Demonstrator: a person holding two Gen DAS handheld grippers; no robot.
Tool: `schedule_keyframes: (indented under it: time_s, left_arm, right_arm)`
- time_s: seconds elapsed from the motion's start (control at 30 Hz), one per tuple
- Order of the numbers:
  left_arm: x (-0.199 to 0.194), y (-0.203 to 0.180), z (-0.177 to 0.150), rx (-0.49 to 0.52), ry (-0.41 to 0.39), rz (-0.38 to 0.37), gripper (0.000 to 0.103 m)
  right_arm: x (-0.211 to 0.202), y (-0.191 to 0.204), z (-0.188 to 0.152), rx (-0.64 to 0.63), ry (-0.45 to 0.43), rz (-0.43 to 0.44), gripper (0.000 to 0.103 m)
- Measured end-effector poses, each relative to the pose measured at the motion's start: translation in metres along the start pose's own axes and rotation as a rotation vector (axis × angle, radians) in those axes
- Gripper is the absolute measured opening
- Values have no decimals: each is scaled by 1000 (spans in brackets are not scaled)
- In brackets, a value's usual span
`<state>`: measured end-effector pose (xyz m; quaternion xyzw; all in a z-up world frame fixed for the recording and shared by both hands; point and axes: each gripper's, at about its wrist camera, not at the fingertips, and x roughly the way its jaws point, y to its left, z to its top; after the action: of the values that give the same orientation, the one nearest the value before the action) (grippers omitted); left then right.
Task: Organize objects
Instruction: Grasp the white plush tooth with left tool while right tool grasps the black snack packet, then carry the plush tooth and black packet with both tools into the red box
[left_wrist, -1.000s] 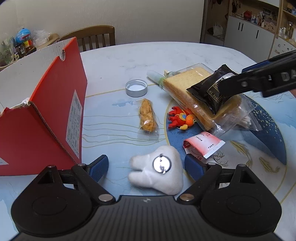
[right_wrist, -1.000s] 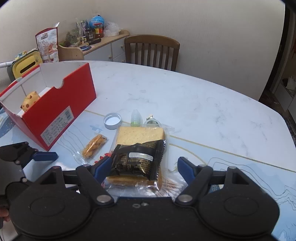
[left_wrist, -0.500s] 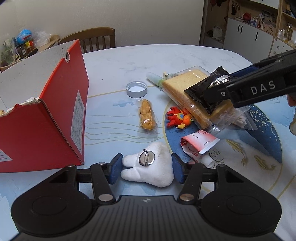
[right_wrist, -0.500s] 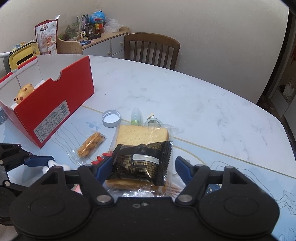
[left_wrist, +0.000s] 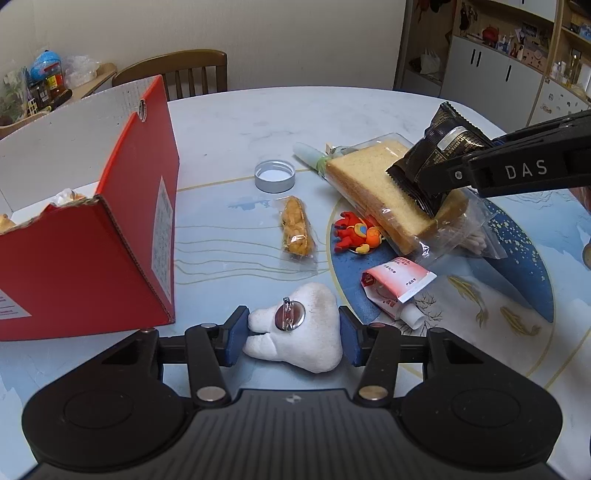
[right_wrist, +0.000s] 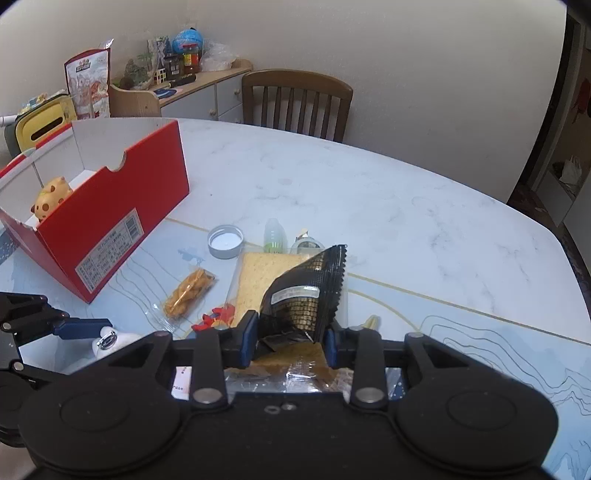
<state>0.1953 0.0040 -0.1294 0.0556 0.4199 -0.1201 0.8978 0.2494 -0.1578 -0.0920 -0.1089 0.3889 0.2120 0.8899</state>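
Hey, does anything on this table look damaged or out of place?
Yes: the red cardboard box has a ragged, torn top edge at its near corner. The black crinkled snack packet is tipped up askew off the bagged bread slice.

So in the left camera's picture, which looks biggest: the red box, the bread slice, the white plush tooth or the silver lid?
1. Red box, by far.
2. Bread slice and white plush tooth: they look about alike, and the tooth sits nearest the camera, between the left fingers, so I won't rank them.
3. Silver lid, smallest.
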Motion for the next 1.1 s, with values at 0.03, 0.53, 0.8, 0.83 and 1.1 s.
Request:
schedule_keyframes:
  time_s: [0.03,0.53,0.8,0.83,1.1]
  left_arm:
    - [-2,1,0,-3,-1,0,50]
    - [-56,23,13,-33,-49,-65,50]
    - [-86,38,27,-16,-81,-98,50]
    - [-90,41,30,-9,-86,-100,50]
    - [-112,71,50,29,-132,-98,50]
  right_arm:
    - [-1,0,0,4,-4,-2,31]
    - [-51,9,5,68,-56,63,27]
    - [-76,33,19,55,-90,102,27]
    - [-78,37,21,53,-91,108,26]
    - [-85,69,39,20,-101,138,26]
